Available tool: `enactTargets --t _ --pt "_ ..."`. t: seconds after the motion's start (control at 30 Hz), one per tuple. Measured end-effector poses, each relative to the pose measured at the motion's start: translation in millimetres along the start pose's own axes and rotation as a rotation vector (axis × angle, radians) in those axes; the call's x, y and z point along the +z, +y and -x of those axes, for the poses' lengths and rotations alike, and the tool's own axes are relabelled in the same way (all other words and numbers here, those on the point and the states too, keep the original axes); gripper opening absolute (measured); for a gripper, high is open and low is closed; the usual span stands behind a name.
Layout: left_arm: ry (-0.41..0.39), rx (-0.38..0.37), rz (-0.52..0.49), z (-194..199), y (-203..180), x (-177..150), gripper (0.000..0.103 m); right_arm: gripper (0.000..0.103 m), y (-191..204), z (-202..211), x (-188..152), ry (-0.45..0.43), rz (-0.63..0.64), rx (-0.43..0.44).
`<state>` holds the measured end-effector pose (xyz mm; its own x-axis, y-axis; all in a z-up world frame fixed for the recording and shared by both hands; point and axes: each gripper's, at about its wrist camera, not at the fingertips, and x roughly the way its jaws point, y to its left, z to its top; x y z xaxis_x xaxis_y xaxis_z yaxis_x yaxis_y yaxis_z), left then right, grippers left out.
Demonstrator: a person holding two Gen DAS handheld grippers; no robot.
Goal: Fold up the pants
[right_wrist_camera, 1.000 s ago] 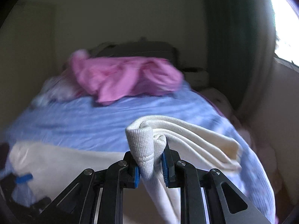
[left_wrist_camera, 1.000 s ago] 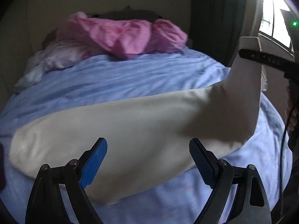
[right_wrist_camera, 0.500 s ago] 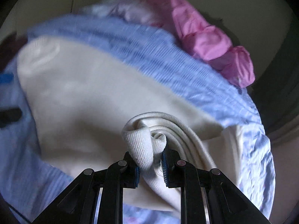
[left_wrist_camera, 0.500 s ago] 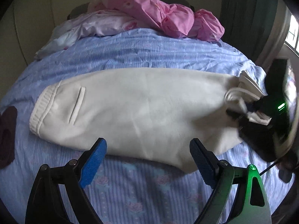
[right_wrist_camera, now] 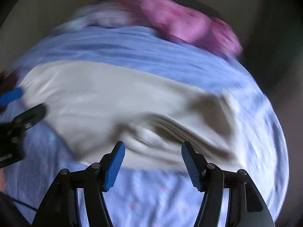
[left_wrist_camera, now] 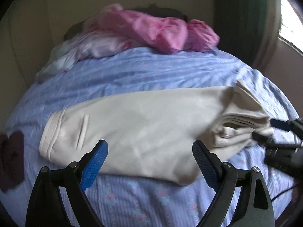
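Note:
Cream pants (left_wrist_camera: 144, 121) lie flat across the blue bed sheet (left_wrist_camera: 132, 71), with the waistband and a pocket slit to the left. Their leg ends are folded back in a stacked bunch (left_wrist_camera: 240, 126) on the right. My left gripper (left_wrist_camera: 149, 151) hovers open over the near edge of the pants, with nothing between its pads. In the right wrist view, my right gripper (right_wrist_camera: 153, 147) has its jaws opening just short of the bunched leg ends (right_wrist_camera: 170, 126), and its pads are off the cloth. The right gripper (left_wrist_camera: 269, 130) also shows at the right edge of the left wrist view. The left gripper (right_wrist_camera: 19, 104) shows at the left edge of the right wrist view.
Crumpled pink bedding (left_wrist_camera: 161, 32) and a pale floral pillow (left_wrist_camera: 98, 43) lie at the head of the bed. A dark maroon cloth (left_wrist_camera: 11, 157) sits on the sheet left of the waistband. A dark curtain (left_wrist_camera: 242, 19) and a bright window (left_wrist_camera: 291, 19) are at the far right.
The right gripper carried the leg ends down onto the pants, then opened and let them go. The left gripper stayed open while its view shifted along the bed.

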<state>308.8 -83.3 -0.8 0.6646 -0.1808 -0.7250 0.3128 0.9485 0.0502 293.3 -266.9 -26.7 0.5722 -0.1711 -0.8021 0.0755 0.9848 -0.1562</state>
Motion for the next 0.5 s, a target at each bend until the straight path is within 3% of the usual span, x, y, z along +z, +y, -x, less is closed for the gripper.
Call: enactTargets --t 0.17,0.37,0.5 --pt "-0.051 -0.1 -0.209 13.8 -77.2 18.3 0.091 0.063 -80.0 35.7 -29.6 -0.02 -0.355 -0.147" --pt "-0.04 -0.24 -0.423 -1.0 -169.7 27.6 0.092 0.063 -163.2 64.2 -72.2 -0.078 -0.727 -0.317" --pt "0.0 -0.363 -0.522 -21.0 -211.2 32.2 0.092 0.063 -189.0 49.2 -82.0 0.005 -0.784 -0.377"
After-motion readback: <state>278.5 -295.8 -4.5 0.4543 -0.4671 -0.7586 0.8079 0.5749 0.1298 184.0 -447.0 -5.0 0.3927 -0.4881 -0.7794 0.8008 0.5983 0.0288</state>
